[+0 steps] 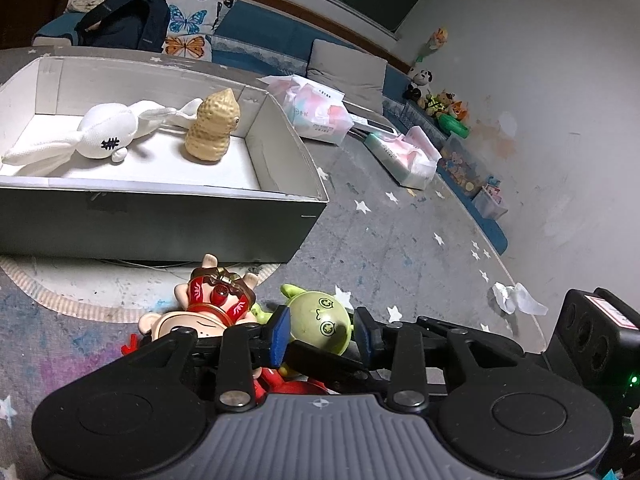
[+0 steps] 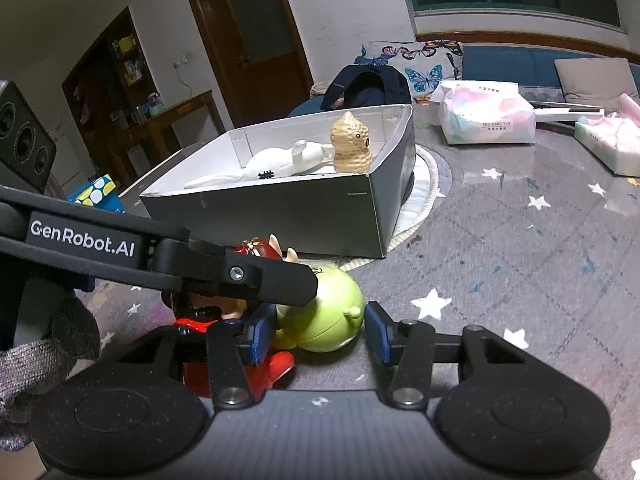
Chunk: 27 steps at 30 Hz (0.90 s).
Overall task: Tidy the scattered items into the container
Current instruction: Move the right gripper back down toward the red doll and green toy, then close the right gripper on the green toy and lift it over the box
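Both our grippers, left (image 1: pixel 320 330) and right (image 2: pixel 316 330), hang open around the green toy (image 2: pixel 322 316) on the rug, near the box's (image 2: pixel 280 216) corner. We should close squarely on one only.

The lower body of the red figurine (image 1: pixel 212 312) is hidden behind the left gripper (image 1: pixel 322 330) at lower centre. In the right wrist view, the green toy (image 2: pixel 324 316) is partly covered by the crossing black finger (image 2: pixel 280 280).
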Motion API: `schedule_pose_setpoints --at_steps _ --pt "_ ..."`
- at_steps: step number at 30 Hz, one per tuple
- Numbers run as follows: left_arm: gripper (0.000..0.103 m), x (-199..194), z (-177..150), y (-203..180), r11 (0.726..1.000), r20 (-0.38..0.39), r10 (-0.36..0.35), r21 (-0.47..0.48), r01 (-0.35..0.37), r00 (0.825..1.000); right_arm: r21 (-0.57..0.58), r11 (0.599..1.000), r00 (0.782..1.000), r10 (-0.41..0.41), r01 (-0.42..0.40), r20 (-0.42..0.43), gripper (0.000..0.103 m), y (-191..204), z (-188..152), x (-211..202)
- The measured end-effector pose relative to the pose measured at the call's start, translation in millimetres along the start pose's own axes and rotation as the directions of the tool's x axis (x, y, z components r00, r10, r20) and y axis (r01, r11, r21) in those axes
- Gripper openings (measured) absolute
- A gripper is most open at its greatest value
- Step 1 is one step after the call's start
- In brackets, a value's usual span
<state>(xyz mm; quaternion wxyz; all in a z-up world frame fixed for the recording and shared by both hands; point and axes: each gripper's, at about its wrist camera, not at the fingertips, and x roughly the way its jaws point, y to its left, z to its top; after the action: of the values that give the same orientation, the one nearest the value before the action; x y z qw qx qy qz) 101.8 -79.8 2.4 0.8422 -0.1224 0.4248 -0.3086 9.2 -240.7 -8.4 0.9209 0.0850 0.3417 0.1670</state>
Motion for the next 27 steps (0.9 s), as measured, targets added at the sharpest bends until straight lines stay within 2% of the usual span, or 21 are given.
schedule_pose_setpoints --at_steps 3,8,14,22,27 --pt "0.038 0.9 0.1 -1.7 1.0 -0.008 0.008 0.0 -0.008 1.0 -0.01 1.0 1.0 -0.007 0.008 0.007 0.049 1.2 -1.5 -1.2" --pt "0.038 -0.2 -0.6 -1.9 0.999 -0.001 -0.036 -0.025 0.036 0.999 -0.046 0.998 0.998 -0.051 0.052 0.035 0.049 5.2 -1.2 -10.0" --pt "0.037 -15.6 12.1 -5.6 0.993 0.065 -0.102 -0.049 0.105 0.993 -0.124 0.988 0.993 -0.084 0.095 0.088 0.049 14.2 16.1 -27.2" --pt "0.037 -41.6 47.3 -0.4 0.994 0.184 -0.091 -0.042 0.1 0.979 -0.229 0.97 0.989 -0.054 0.085 0.138 0.049 31.6 70.1 -21.7" --pt "0.037 -40.3 74.4 31.2 0.988 0.215 -0.081 -0.109 0.107 0.973 -0.294 0.954 0.993 -0.037 0.068 0.111 0.049 43.5 106.6 7.9"
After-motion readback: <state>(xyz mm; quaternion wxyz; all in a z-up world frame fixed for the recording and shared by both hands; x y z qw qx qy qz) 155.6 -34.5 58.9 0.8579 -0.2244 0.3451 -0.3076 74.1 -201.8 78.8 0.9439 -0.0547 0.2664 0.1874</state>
